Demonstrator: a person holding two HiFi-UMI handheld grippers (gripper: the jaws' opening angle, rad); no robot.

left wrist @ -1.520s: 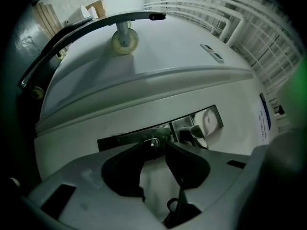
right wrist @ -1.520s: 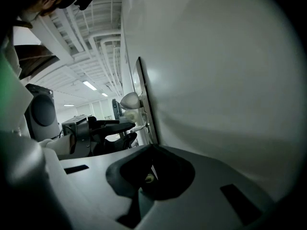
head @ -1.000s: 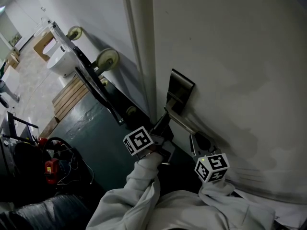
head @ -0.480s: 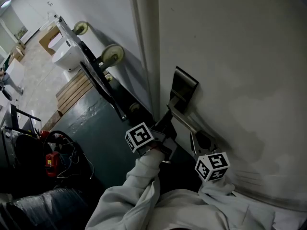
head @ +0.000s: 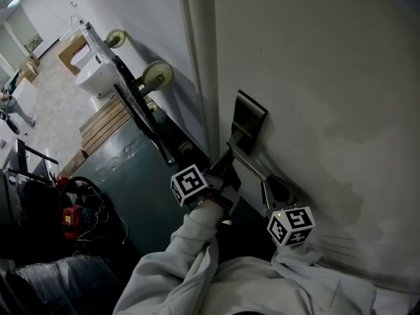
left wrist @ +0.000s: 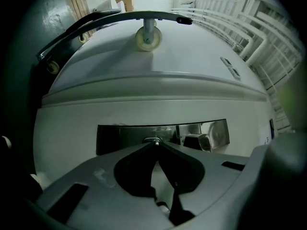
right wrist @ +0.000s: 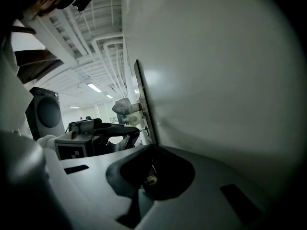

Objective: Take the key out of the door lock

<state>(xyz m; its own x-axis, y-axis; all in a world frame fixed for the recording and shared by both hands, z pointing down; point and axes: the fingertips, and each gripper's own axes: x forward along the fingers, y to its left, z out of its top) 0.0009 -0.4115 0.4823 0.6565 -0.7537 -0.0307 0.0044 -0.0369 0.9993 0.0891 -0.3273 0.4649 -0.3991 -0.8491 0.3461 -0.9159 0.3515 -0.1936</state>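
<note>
Key [left wrist: 153, 141] pinched at the lock, straight pull wanted

Key bow shows only as a small metal tab at the face of the lock plate [left wrist: 120, 139] in the left gripper view. In the head view the tool hides it. The left gripper [left wrist: 153, 144] has its jaws pressed together on that tab, tips right at the plate. The door handle [head: 253, 167] runs from the plate toward four o'clock. Near its far end the right gripper [head: 276, 194] hangs with jaws closed on nothing, close beside the door [head: 315, 77]. A wheeled cart [head: 156, 77] stands against the wall at ten o'clock. To do this step well, I judge the key should first sit at its release position. It should then be drawn out square to the plate, without levering, with a grip firm enough that the thin bow cannot slip.
</note>
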